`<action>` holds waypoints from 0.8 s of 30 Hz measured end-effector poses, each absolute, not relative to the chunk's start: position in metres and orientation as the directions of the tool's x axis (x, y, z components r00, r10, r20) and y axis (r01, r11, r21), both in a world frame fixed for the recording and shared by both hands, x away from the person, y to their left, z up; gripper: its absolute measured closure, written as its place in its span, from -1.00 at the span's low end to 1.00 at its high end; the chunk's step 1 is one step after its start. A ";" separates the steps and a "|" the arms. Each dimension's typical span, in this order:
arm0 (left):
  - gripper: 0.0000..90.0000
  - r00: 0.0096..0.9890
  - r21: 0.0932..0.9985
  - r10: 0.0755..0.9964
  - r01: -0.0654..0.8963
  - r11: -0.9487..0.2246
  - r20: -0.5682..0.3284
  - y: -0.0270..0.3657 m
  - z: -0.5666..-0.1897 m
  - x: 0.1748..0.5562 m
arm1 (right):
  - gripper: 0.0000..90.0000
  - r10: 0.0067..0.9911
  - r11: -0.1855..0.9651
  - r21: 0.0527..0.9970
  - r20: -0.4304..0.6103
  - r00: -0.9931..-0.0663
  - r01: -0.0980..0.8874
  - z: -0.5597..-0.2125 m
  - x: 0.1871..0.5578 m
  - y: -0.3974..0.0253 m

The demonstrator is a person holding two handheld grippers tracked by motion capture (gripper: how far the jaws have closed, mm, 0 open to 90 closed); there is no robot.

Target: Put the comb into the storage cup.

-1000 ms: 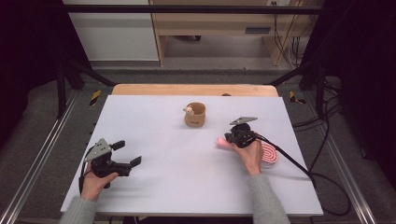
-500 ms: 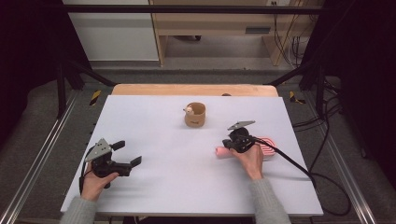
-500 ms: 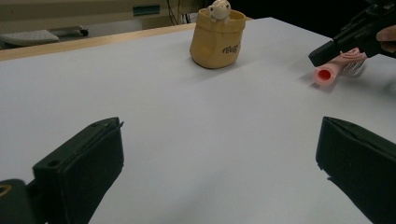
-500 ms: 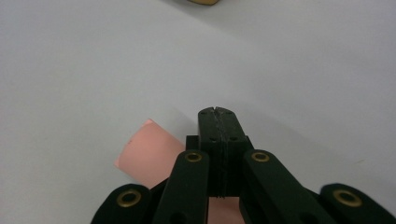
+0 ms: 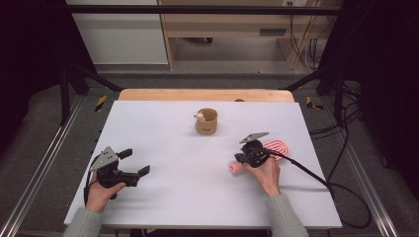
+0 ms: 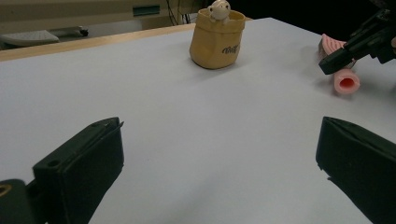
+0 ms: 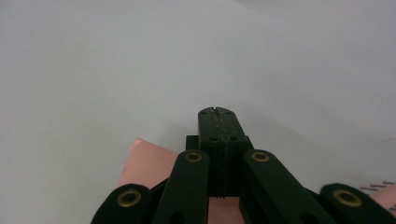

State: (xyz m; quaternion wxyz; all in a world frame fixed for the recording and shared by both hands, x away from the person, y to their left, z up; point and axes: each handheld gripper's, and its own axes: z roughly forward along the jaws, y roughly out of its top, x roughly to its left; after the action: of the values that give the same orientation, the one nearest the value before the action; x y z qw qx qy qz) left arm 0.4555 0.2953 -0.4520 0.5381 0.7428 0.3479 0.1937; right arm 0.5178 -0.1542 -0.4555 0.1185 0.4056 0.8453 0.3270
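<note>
two tongs: right tongs pressed together above pink tube, left tongs wide apart

Left tool jaws spread wide, right tool jaws pressed together

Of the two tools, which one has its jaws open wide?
The left tool, at the table's left: its jaws stand wide apart. The right tool, beside the pink roll, has its jaws pressed together.
</note>
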 end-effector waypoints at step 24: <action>-0.98 0.683 0.935 0.725 0.307 -0.177 -0.087 0.295 -0.452 0.455 | 1.00 0.751 0.440 0.647 0.116 -0.650 0.623 -0.456 0.485 -0.183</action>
State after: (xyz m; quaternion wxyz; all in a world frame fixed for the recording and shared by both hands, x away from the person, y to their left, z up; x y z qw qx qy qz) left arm 0.4552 0.2951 -0.4518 0.5394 0.7421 0.3476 0.1939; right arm 0.4850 -0.1833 -0.4561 0.0942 0.4073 0.8432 0.3379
